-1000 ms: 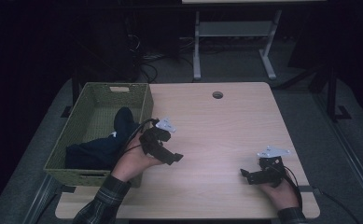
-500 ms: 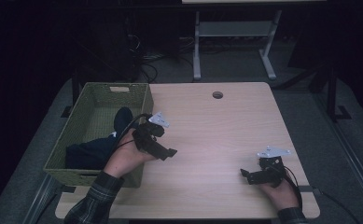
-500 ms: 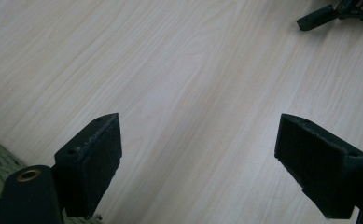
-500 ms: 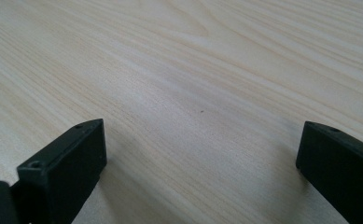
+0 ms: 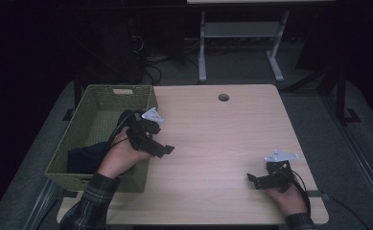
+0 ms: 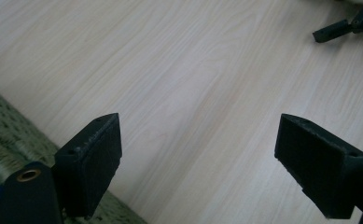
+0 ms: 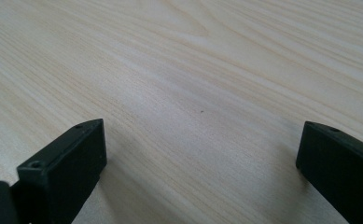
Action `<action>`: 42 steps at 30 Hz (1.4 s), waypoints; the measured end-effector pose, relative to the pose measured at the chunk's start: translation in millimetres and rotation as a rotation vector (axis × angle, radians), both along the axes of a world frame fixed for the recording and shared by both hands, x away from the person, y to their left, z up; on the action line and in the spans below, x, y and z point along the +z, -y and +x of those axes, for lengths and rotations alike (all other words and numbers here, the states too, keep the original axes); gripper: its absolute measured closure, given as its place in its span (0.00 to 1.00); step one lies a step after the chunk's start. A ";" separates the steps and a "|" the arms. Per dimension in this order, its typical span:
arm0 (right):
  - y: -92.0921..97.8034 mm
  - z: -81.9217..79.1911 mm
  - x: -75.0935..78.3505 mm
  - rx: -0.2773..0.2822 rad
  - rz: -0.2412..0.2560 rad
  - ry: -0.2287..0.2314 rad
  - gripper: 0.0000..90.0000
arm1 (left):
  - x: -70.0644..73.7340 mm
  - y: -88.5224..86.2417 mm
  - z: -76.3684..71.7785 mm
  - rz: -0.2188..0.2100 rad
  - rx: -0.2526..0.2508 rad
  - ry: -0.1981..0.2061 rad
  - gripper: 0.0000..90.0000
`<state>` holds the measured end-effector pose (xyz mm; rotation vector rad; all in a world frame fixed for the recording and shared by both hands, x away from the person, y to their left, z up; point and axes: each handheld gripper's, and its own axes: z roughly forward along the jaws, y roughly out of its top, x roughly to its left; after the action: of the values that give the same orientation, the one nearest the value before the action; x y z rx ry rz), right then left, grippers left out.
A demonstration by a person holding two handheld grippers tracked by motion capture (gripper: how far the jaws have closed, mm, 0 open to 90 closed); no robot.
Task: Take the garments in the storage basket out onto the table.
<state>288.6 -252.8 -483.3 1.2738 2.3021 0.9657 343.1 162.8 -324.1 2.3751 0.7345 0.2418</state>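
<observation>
Left tool (image 5: 161, 149) sits above the right rim of the basket (image 5: 148, 165), at the tabletop's left edge, jaws pointing right toward the open wood. In the left gripper view its jaws stand wide, nothing between them, only bare tabletop (image 6: 202, 88) under the gap; a strip of green weave shows at the lower left corner. The left hand (image 5: 119, 158) grips the tool from over the basket, plaid sleeve below it. A grey plate (image 5: 153, 115) tops the tool, and a cable loops from it back over the basket.

Basket is green, woven, rectangular, with a handle slot in its far wall. Dark cloth (image 5: 86, 155) lies inside it, bunched toward the near right corner and running up along the right wall, just beside and partly under the left hand. Whether the hand touches the cloth cannot be told.

Right tool (image 5: 252, 179) rests low near the tabletop's near right corner, well apart from the basket, jaws pointing left. In the right gripper view its jaws are wide too, empty, plain wood grain between them. Right hand (image 5: 289, 196) holds it from behind.

A round hole (image 5: 223, 97) sits in the tabletop near the far edge. The right tool's jaw tips also show far off, top right, in the left gripper view.
</observation>
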 end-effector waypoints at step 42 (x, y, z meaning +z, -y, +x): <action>0.0 0.0 0.0 0.000 0.000 0.000 0.01 | 21.7 -88.4 0.2 0.020 0.196 0.052 0.16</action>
<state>288.6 -252.8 -483.3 1.2736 2.3023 0.9655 343.3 251.1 -302.4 2.3070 0.9451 0.3938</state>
